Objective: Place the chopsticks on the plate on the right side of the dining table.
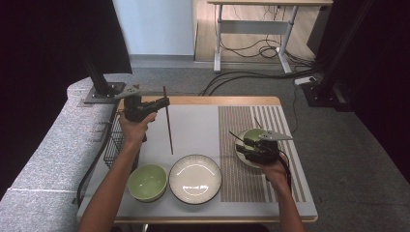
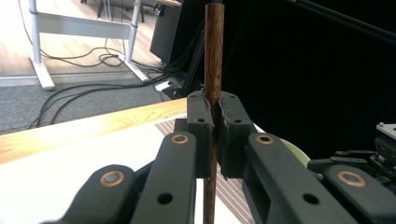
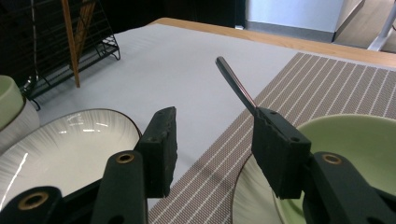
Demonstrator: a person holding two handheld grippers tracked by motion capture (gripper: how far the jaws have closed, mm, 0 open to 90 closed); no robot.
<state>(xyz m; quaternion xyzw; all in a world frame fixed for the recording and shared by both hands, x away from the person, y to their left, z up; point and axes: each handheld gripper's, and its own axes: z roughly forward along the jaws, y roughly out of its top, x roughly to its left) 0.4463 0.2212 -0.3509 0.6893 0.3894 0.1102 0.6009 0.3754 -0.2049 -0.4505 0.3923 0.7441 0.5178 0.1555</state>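
Our left gripper (image 2: 212, 135) has its two black jaws pressed tight on a long, thin, dark brown wooden chopstick (image 2: 213, 56). We hold the stick upright above the far left part of the table, and its lower end points down at the table top. Our right gripper (image 3: 215, 149) has its jaws apart, with nothing between them. It hovers over a small green bowl (image 3: 355, 140) that sits on a white plate on the right. A thin dark utensil handle (image 3: 233, 84) pokes up just past one jaw.

Near us sit a second green round bowl (image 1: 147, 182) and a white round plate with fine lines (image 1: 195, 178), side by side. A black wire rack (image 1: 113, 137) hangs at the left edge.

The table (image 1: 198, 125) is pale grey with a wooden rim, and a brown striped mat (image 1: 241, 174) covers its right side. Past it we see grey carpet, black cables and a white desk frame (image 1: 251, 29).
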